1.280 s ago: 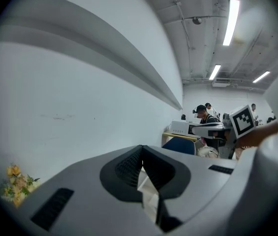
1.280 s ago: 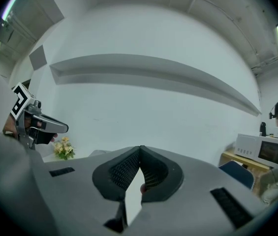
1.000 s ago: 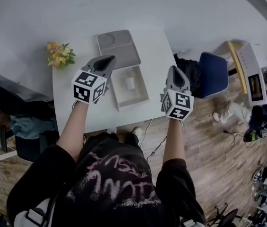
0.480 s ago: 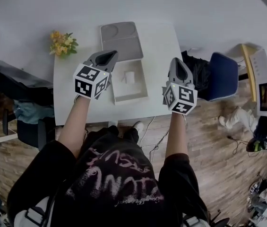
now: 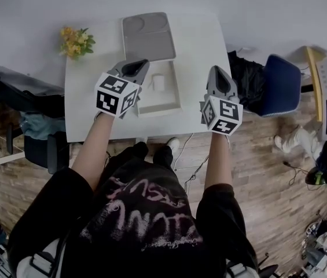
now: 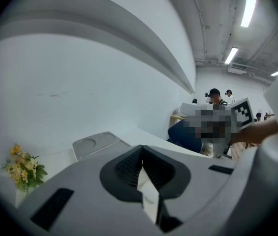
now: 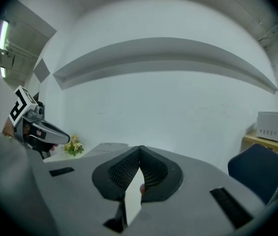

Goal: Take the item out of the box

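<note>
We held the left gripper [image 5: 135, 68] & right gripper [image 5: 219, 77] w/ jaws pressed together, nothing in either. The white item [image 5: 158, 83] lay inside the open box [image 5: 162, 101] (lid [image 5: 147, 36] just behind it).

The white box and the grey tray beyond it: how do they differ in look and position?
The white box has a rectangular hollow holding a small white item; the grey tray has a round recess and holds nothing. The box lies nearer the person, the tray farther away. Both are rectangular and lie flat, open side up, on the white table.
</note>
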`<state>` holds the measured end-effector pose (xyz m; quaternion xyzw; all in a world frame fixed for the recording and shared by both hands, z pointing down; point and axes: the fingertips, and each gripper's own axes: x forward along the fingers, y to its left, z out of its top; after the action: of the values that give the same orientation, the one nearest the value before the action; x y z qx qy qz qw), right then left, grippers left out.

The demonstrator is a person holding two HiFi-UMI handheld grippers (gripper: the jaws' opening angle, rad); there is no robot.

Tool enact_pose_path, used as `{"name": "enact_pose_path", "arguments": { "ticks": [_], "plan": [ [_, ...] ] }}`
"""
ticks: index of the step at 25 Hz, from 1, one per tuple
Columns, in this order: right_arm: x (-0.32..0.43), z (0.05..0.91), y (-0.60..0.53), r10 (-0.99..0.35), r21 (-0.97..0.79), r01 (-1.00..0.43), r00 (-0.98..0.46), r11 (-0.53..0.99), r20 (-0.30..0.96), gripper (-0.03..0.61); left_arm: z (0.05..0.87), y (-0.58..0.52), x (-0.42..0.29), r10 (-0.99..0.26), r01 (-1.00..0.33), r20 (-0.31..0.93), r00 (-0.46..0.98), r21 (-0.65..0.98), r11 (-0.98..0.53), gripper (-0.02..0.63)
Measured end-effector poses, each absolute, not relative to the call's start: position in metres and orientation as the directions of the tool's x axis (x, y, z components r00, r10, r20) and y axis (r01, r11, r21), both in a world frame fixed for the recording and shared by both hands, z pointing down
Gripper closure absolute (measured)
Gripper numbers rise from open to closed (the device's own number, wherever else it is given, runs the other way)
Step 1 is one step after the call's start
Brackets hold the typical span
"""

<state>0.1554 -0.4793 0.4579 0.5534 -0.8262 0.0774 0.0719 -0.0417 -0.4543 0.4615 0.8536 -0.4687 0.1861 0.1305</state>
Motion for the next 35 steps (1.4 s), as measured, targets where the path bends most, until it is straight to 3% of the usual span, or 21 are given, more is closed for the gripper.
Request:
{"name": "enact_pose_path", "arguments": {
  "ticks": [13,19,30,35],
  "plan": [
    [0.164,0.502,-0.472,-0.875,-0.076,-0.915,-0.400,0.395,0.273,0.569,0.532,-0.441,-0.024,-0.638,-0.856,0.624,0.452,0.101,-0.507,0.613],
    [0.172,0.516,-0.472,-0.867,-0.084,-0.916,-0.400,0.393,0.298,0.569,0.570,-0.434,-0.019,-0.514,-0.864,0.766,0.386,0.105,-0.492,0.528],
    [0.183,0.540,-0.472,-0.849,-0.106,-0.914,-0.404,0.392,0.340,0.569,0.607,-0.439,-0.009,-0.395,-0.908,0.850,0.347,0.199,-0.370,0.352],
    [0.193,0.546,-0.475,-0.846,-0.105,-0.915,-0.400,0.389,0.354,0.569,0.622,-0.444,-0.005,-0.352,-0.923,0.881,0.316,0.201,-0.327,0.341]
  ]
}}
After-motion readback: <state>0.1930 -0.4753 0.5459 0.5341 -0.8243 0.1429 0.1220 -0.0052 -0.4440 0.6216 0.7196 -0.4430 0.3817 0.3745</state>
